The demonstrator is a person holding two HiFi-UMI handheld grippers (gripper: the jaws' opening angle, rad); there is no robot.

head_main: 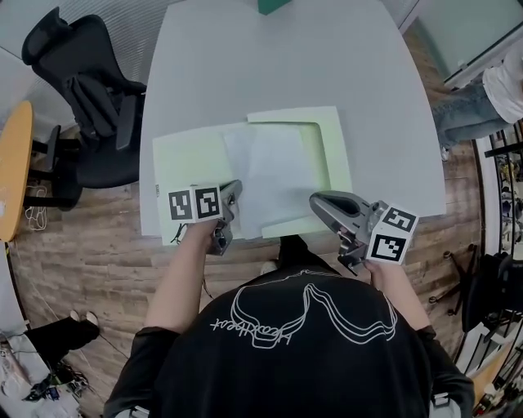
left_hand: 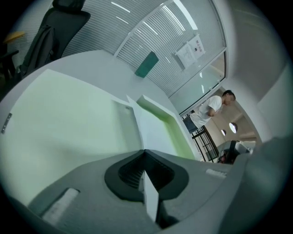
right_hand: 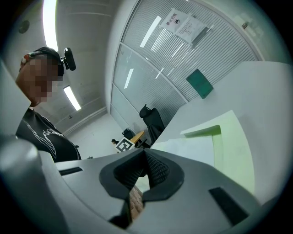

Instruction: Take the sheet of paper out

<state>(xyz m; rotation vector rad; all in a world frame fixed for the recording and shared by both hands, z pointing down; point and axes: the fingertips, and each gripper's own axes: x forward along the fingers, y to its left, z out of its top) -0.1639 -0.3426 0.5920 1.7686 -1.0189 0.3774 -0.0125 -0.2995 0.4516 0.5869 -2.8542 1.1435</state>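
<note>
A pale green folder (head_main: 186, 155) lies open near the front edge of the grey table (head_main: 286, 57), and a white sheet of paper (head_main: 274, 175) rests across its middle. My left gripper (head_main: 233, 193) is shut on the sheet's near left edge; in the left gripper view a thin white strip of the sheet (left_hand: 150, 196) runs between the closed jaws of my left gripper (left_hand: 144, 153). My right gripper (head_main: 317, 204) hovers at the folder's near right corner. In the right gripper view my right gripper (right_hand: 145, 151) has its tips together with nothing visible between them, and the folder (right_hand: 238, 151) lies beyond.
A black office chair (head_main: 90, 90) stands left of the table, with an orange round table (head_main: 12, 163) further left. A dark green object (head_main: 272, 5) sits at the table's far edge. Another person (head_main: 498, 90) stands at the right. Wooden floor lies below the table's front edge.
</note>
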